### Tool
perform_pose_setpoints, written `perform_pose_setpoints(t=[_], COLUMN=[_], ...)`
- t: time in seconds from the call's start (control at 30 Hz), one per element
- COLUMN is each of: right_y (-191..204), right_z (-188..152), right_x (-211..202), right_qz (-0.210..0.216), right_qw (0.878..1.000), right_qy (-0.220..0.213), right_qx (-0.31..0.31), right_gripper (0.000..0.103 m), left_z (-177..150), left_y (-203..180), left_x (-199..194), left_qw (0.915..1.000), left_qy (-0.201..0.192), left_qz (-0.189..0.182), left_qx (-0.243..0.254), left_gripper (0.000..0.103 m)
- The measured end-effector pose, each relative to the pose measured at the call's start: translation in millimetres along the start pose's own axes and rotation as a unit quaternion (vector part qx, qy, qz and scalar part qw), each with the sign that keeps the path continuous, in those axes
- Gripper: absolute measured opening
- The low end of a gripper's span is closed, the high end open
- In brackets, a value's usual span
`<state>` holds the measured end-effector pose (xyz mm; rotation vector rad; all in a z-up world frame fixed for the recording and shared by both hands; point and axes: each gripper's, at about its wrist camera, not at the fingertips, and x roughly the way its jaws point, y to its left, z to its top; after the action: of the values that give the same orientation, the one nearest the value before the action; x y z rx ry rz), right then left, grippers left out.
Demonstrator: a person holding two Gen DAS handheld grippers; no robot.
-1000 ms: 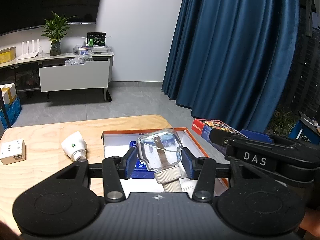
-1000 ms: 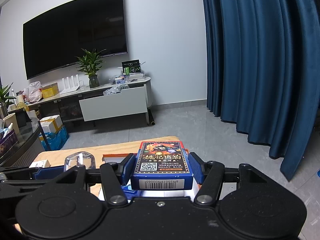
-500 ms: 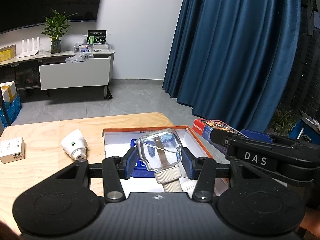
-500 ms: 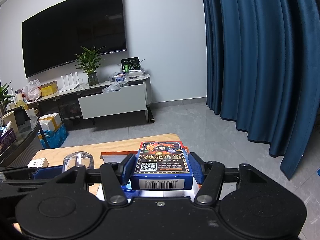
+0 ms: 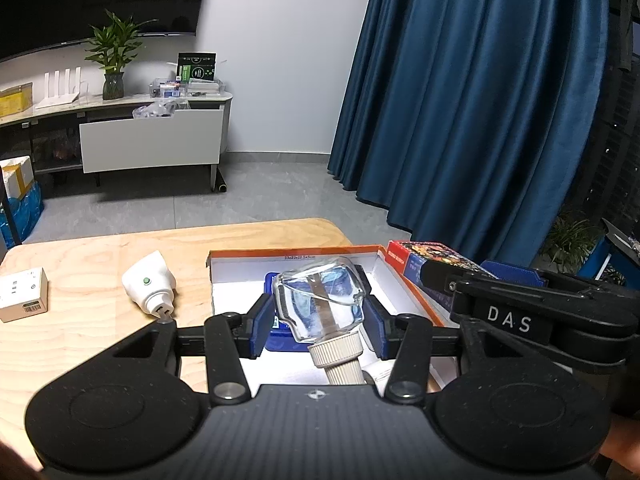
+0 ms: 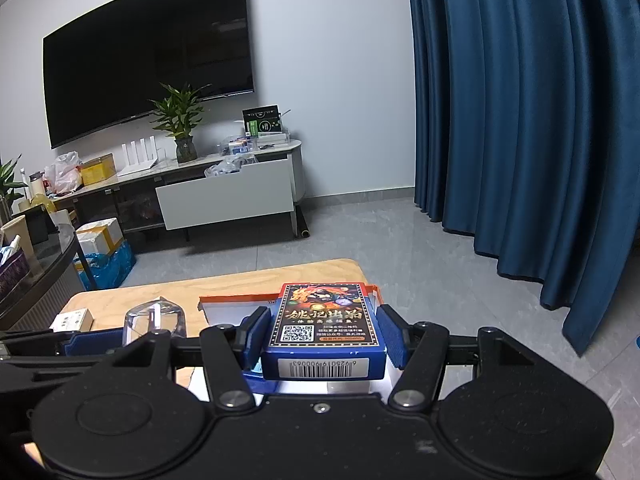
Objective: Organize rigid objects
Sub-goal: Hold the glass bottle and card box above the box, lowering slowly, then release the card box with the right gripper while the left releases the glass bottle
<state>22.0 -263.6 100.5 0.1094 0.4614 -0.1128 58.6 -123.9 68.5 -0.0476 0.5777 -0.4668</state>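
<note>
The left claw grips a clear glass bottle with a beige cap over the orange-rimmed white box, likely for packing. The right claw clamps a blue card pack beside that box.

Two grippers are showing, the left gripper and the right gripper. One glass bottle is sitting between the left one's pads, one card box between the right one's. Ahead of them one orange-rimmed tray is lying; left of the left gripper, one white plug and one small white box.
</note>
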Motion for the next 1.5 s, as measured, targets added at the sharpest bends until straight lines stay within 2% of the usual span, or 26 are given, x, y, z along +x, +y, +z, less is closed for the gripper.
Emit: perform_pose_setpoints(t=[0.67, 1.03, 1.07, 1.1, 1.3, 1.5], right_y=[-2.7, -6.5, -7.5, -8.6, -21.3, -36.9], right_z=[-0.3, 3.4, 3.0, 3.1, -0.7, -6.0], right_x=[26.9, 63.4, 64.7, 64.7, 48.8, 27.0], right_qz=[0.002, 0.0, -0.002, -0.003, -0.016, -0.028], right_qw=[1.0, 0.999, 0.999, 0.999, 1.0, 0.999], right_qy=[0.027, 0.042, 0.041, 0.039, 0.025, 0.019], right_qx=[0.001, -0.001, -0.001, -0.001, 0.01, 0.02], right_gripper=[0.071, 0.071, 0.074, 0.078, 0.079, 0.081], left_z=[-1.2, -2.2, -2.3, -2.4, -3.6, -0.5], left_y=[4.7, 8.8, 9.2, 9.7, 8.4, 0.7], left_x=[12.5, 24.1, 25.0, 25.4, 33.2, 49.3], left_qw=[0.9998, 0.9995, 0.9995, 0.9995, 0.9993, 0.9989], left_qy=[0.018, 0.028, 0.029, 0.029, 0.037, 0.045], left_qz=[0.004, 0.012, 0.012, 0.012, 0.01, -0.009], left_qx=[-0.006, -0.006, -0.006, -0.005, -0.002, 0.006], left_gripper=[0.049, 0.049, 0.049, 0.049, 0.049, 0.049])
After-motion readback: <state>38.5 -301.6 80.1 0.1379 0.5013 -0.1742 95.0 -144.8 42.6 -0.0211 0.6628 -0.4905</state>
